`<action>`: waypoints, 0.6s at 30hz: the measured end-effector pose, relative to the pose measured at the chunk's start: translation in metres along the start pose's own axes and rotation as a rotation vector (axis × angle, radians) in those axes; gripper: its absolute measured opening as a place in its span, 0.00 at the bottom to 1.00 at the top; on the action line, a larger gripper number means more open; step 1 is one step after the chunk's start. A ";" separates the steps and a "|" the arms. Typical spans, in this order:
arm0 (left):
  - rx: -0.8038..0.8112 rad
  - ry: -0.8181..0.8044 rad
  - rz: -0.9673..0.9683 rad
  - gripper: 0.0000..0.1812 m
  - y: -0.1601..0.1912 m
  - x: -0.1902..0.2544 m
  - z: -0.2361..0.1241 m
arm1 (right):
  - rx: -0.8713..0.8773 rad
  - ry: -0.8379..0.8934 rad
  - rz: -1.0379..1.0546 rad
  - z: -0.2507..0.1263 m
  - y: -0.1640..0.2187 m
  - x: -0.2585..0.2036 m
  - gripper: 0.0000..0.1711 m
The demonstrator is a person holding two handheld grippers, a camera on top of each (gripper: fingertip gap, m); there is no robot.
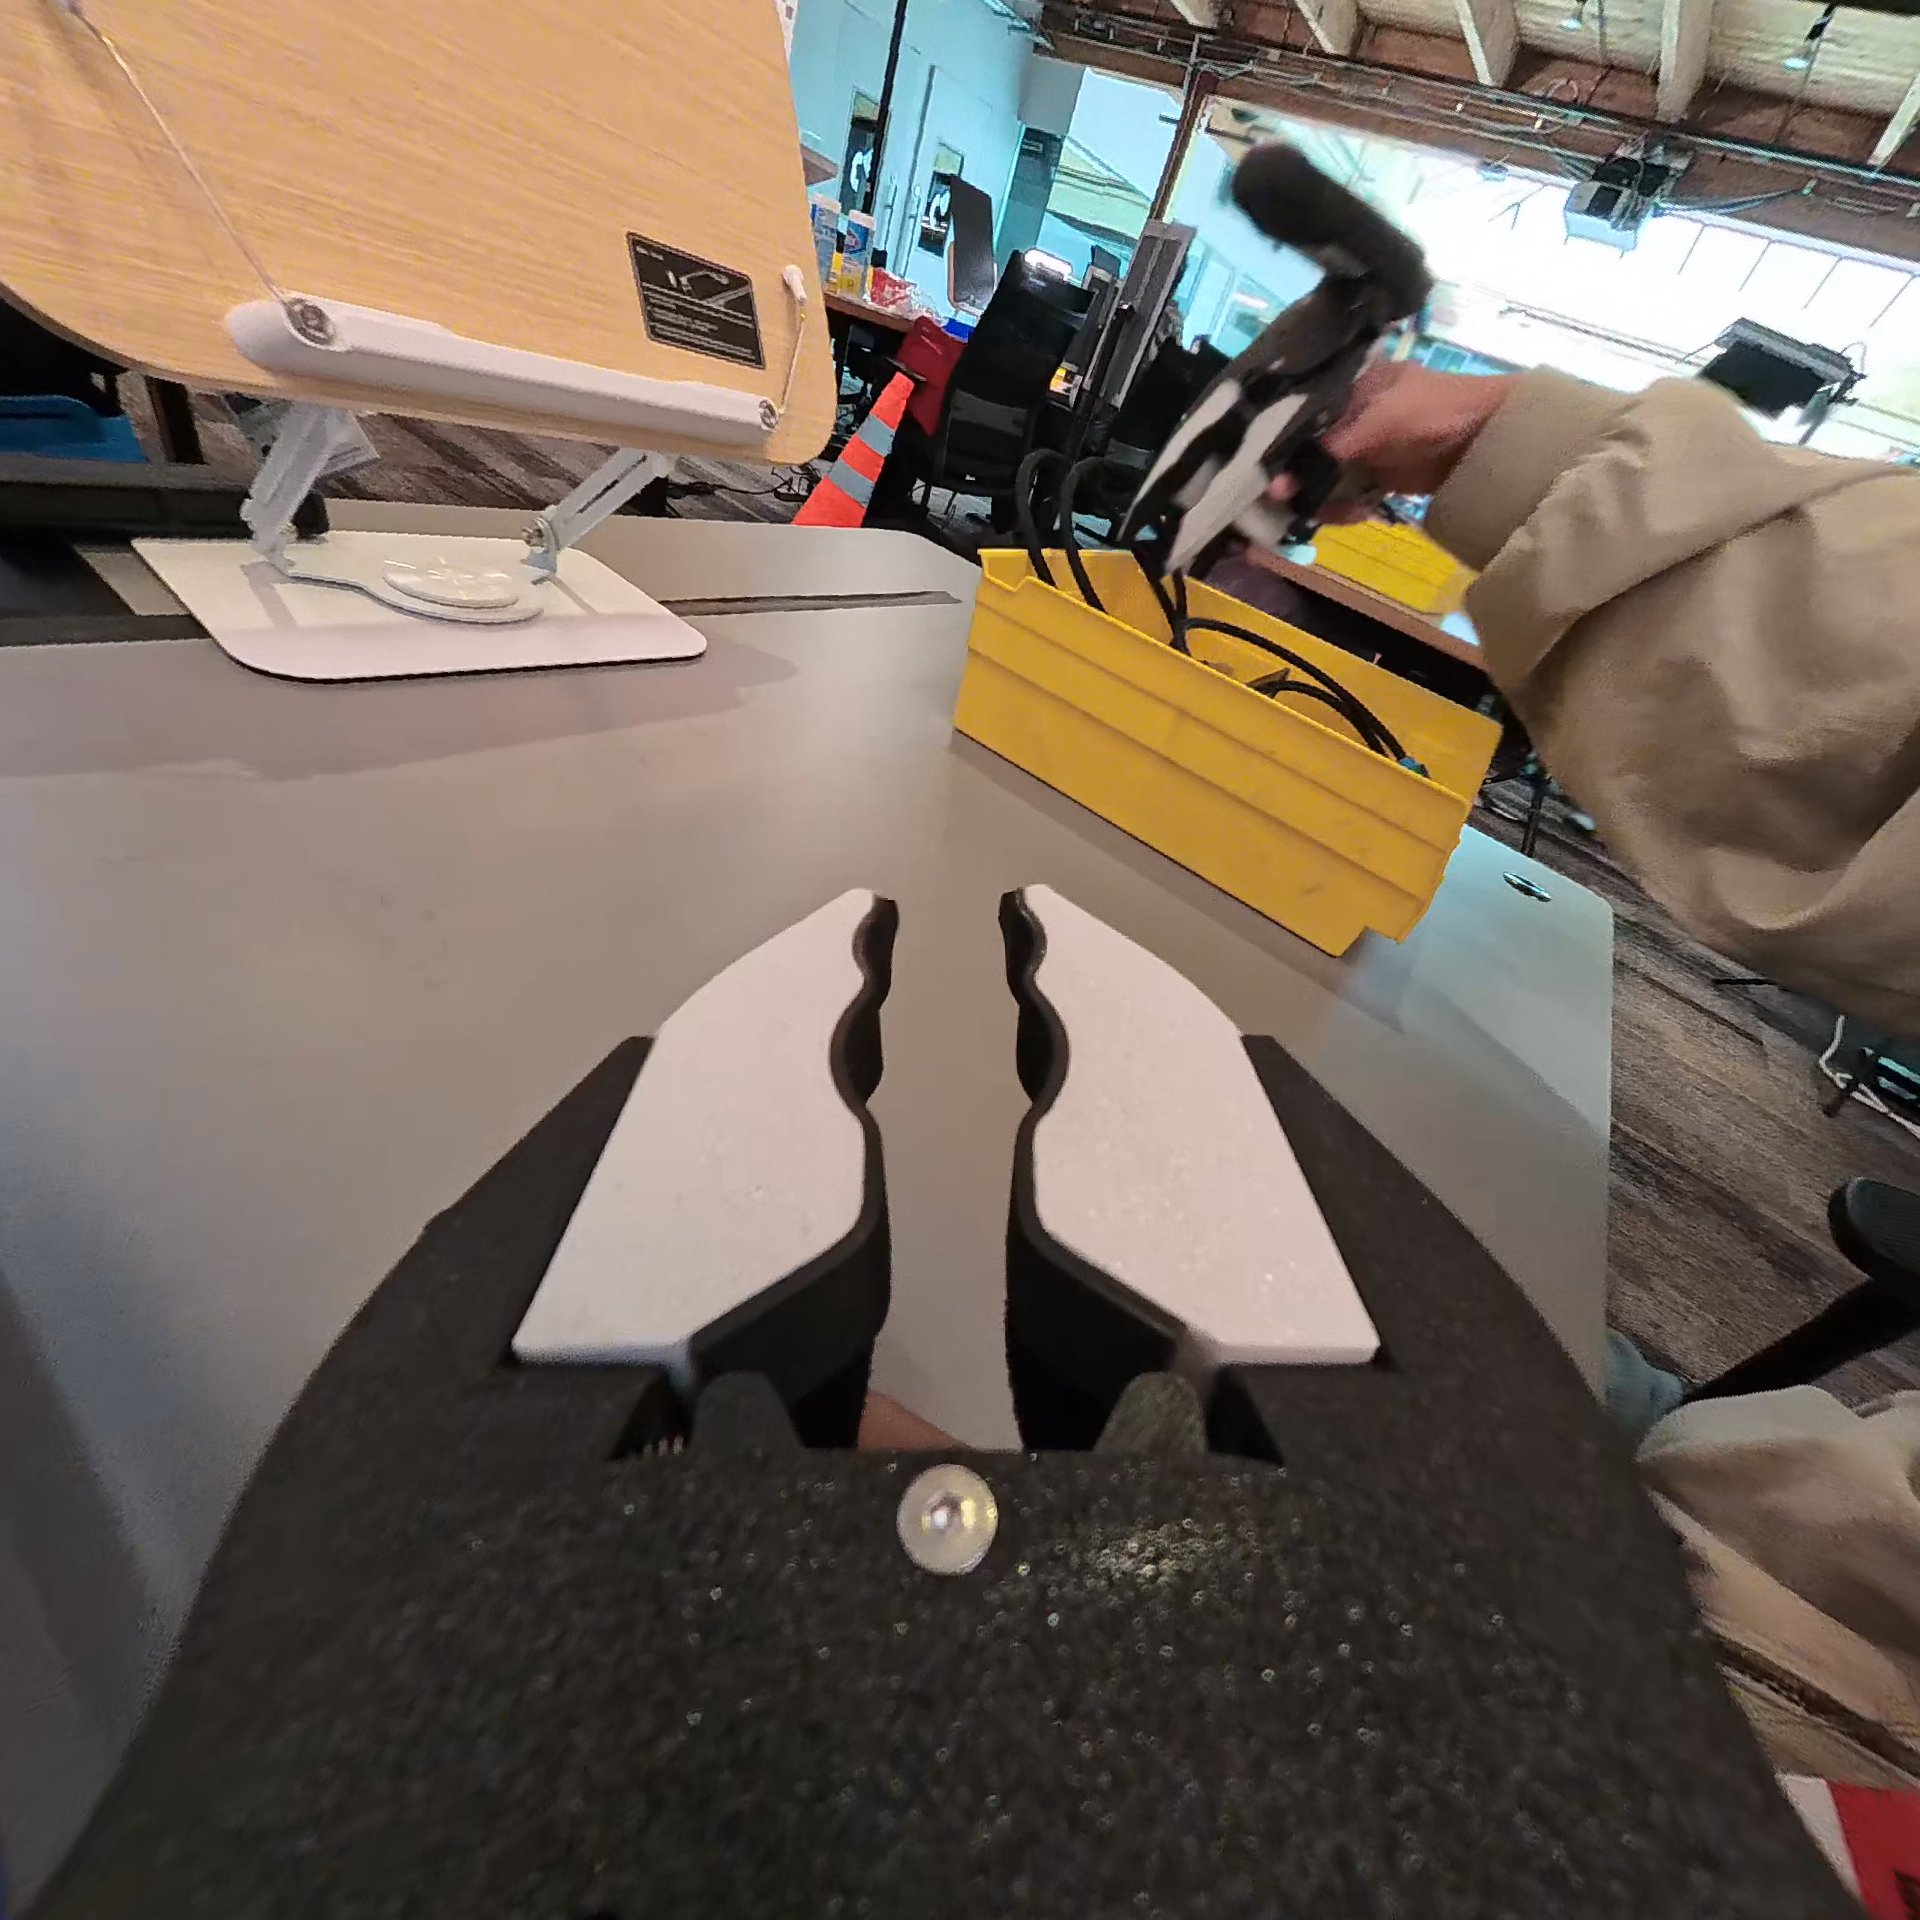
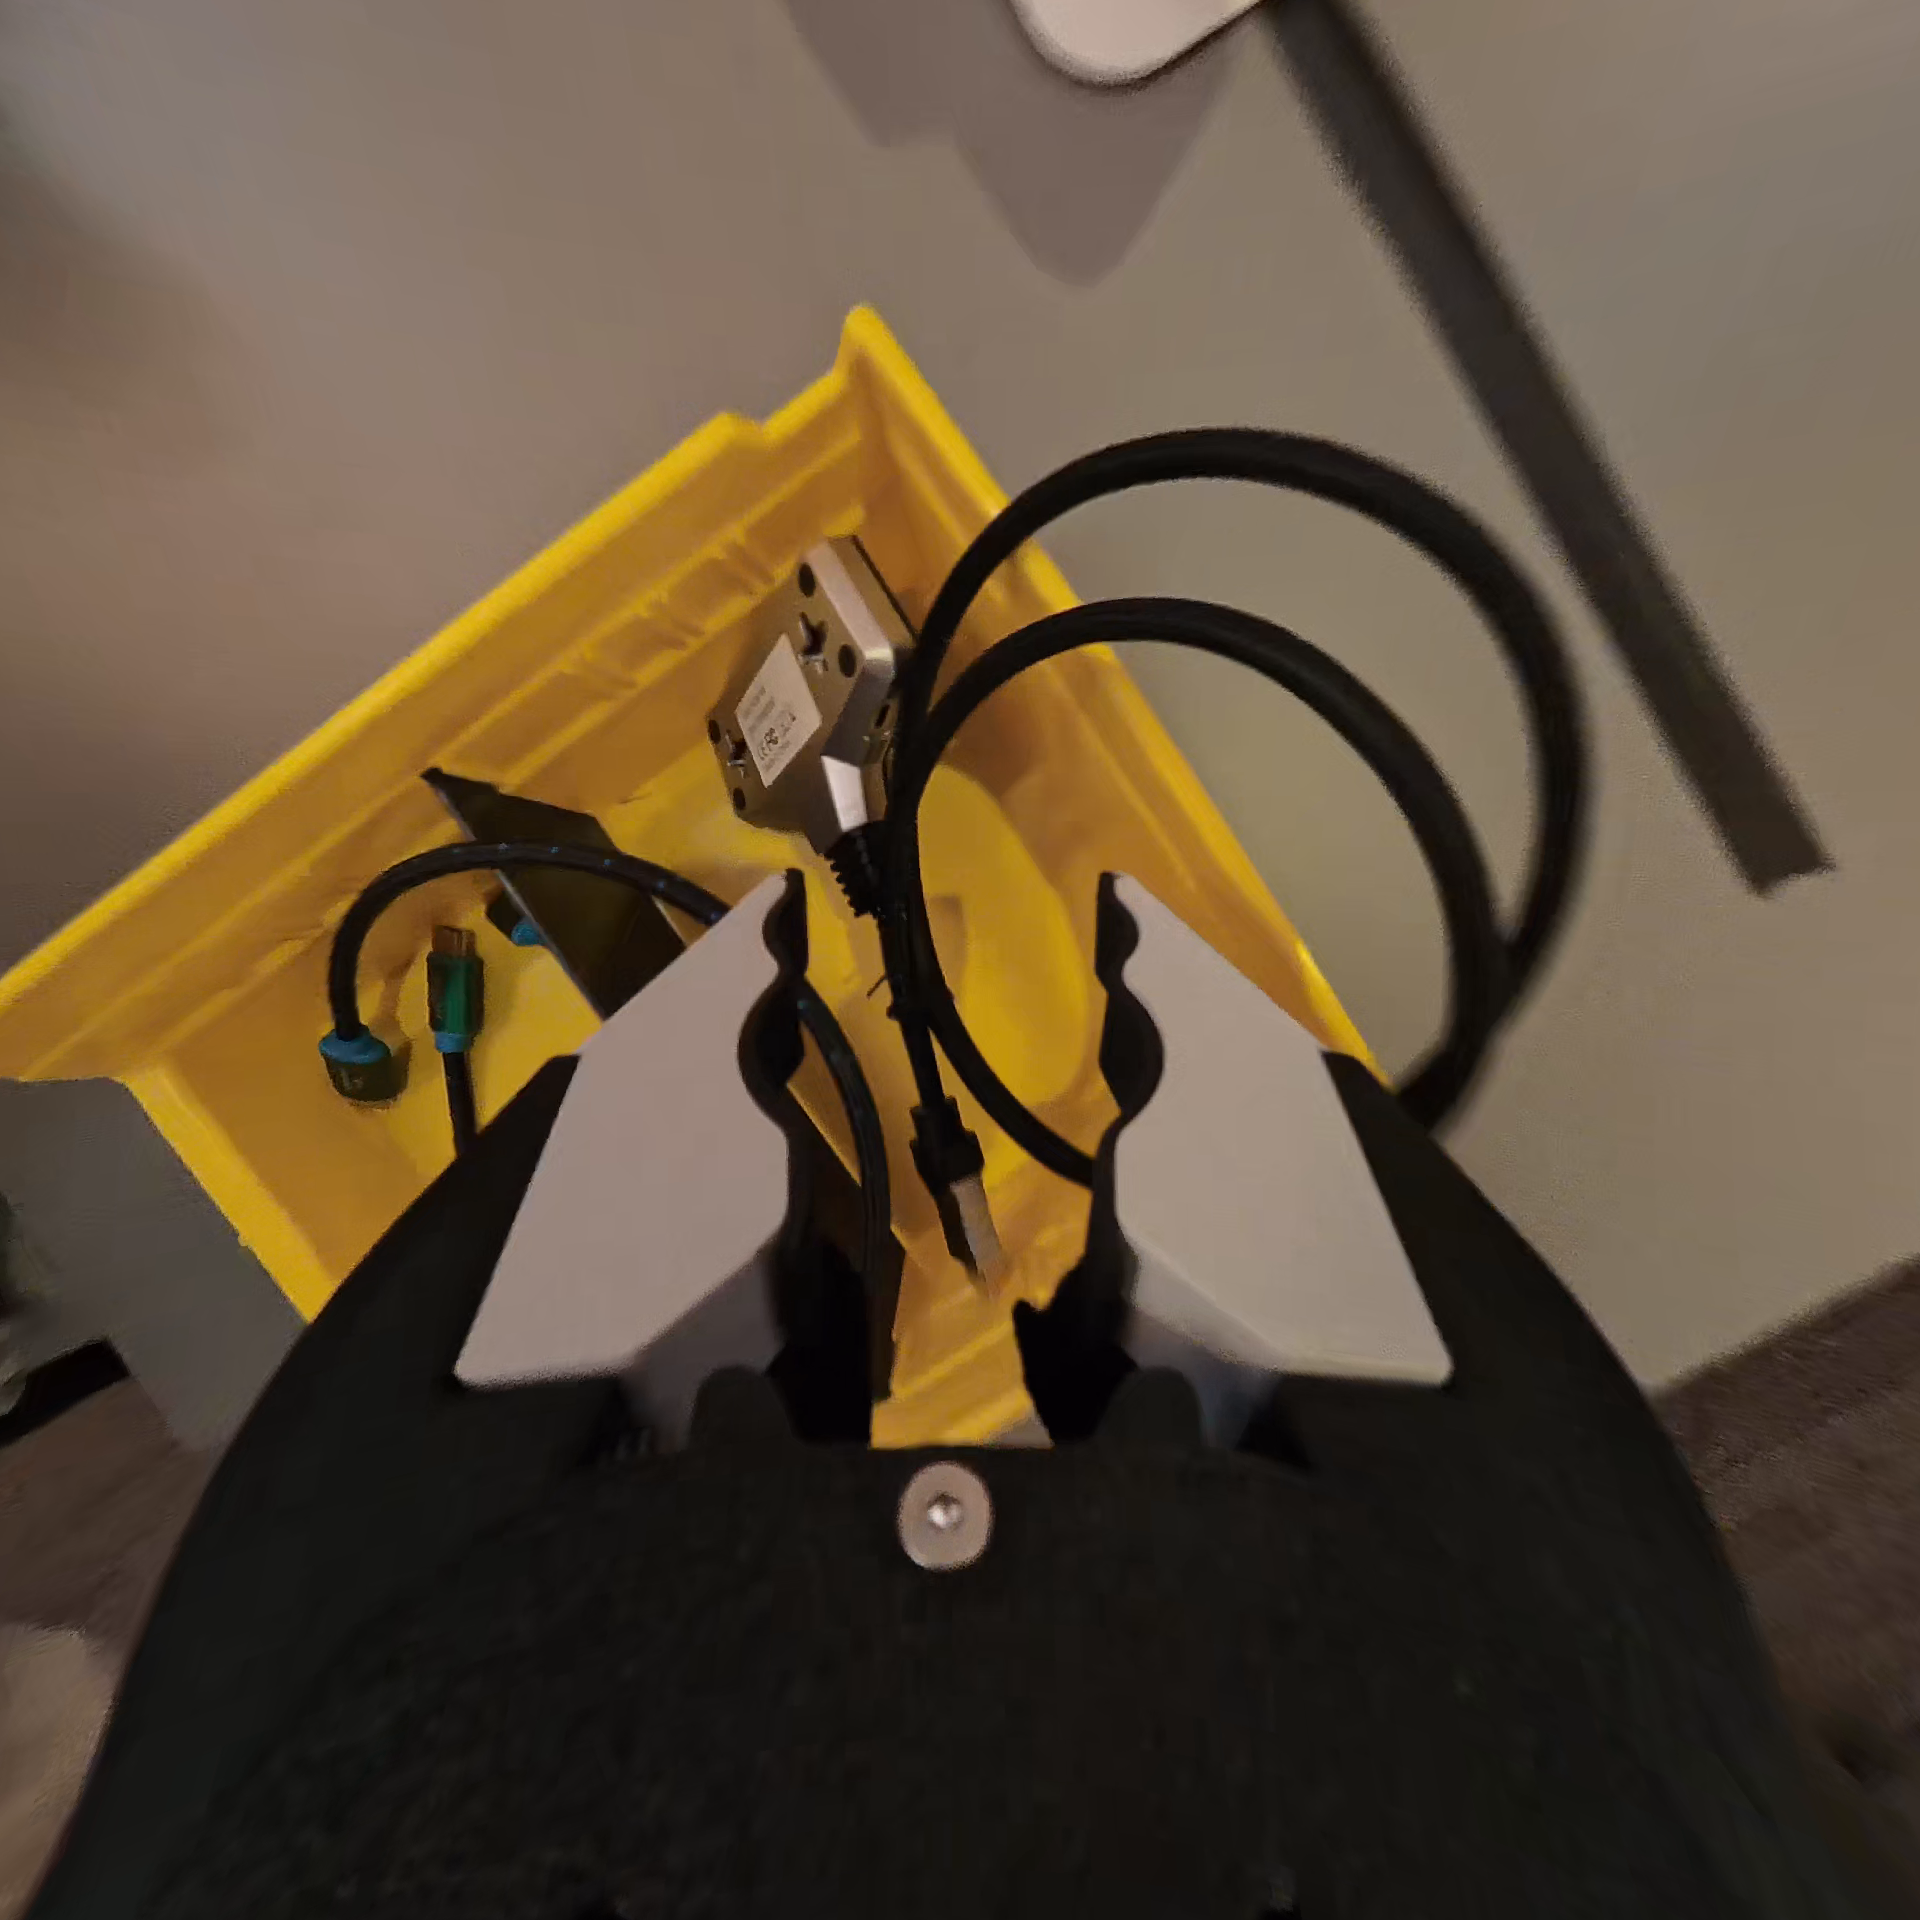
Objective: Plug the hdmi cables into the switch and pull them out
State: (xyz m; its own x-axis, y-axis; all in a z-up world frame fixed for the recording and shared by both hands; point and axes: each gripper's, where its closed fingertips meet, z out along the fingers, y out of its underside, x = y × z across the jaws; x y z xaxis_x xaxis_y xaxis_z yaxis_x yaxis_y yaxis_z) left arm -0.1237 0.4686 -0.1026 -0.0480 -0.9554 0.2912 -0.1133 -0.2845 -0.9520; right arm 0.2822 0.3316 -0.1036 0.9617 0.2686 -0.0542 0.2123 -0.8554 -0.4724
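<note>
Right now your left gripper (image 1: 948, 914) sits low in the left wrist view, its white fingers (image 1: 727, 1143) parted by a narrow gap and holding nothing, with only the bare grey table (image 1: 416, 883) between them. At the upper left of that frame a wooden-topped stand (image 1: 416, 187) tilts above its white base plate (image 1: 416, 613). To the right of centre the yellow bin (image 1: 1195, 769) rests on the table, and black cables rise from it. Your right gripper (image 1: 1195, 520) hangs over the bin's far end, blurred, gripped by your hand (image 1: 1403, 436) in a beige sleeve (image 1: 1714, 675).

In the right wrist view your right gripper (image 2: 948, 894) looks down into the yellow bin (image 2: 582, 675) with its jaws spread wide and nothing between the fingers (image 2: 644, 1143). The silver switch (image 2: 805, 696) lies against the bin wall just above frame centre, a white label on its face. A thick black cable (image 2: 1299, 665) loops in two arcs from beside the switch out over the bin's right rim and onto the table. A thinner lead with a metal plug (image 2: 971, 1216) runs down from the switch toward the gap between your fingers. At the lower left of the bin lie the blue-collared hdmi cables (image 2: 358, 1060), one plug curled over and another (image 2: 455, 987) standing beside it, neither plugged into the switch.
</note>
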 end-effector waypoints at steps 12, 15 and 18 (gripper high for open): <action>-0.119 -0.363 0.160 0.17 0.007 -0.015 -0.053 | 0.895 0.292 0.298 -0.065 -0.021 -0.177 0.37; -0.150 -0.339 0.161 0.17 0.025 -0.004 -0.065 | 1.040 0.205 0.483 -0.034 -0.020 -0.242 0.37; -0.132 -0.296 0.089 0.17 0.050 0.000 -0.067 | 1.072 0.064 0.482 0.008 -0.036 -0.296 0.38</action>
State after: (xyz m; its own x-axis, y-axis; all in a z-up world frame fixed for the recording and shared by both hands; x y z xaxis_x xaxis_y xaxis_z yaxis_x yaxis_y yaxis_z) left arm -0.1958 0.4602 -0.1436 0.2244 -0.9630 0.1493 -0.2503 -0.2050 -0.9462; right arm -0.0113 0.2865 -0.0772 0.9163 -0.0302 -0.3994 -0.4005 -0.0448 -0.9152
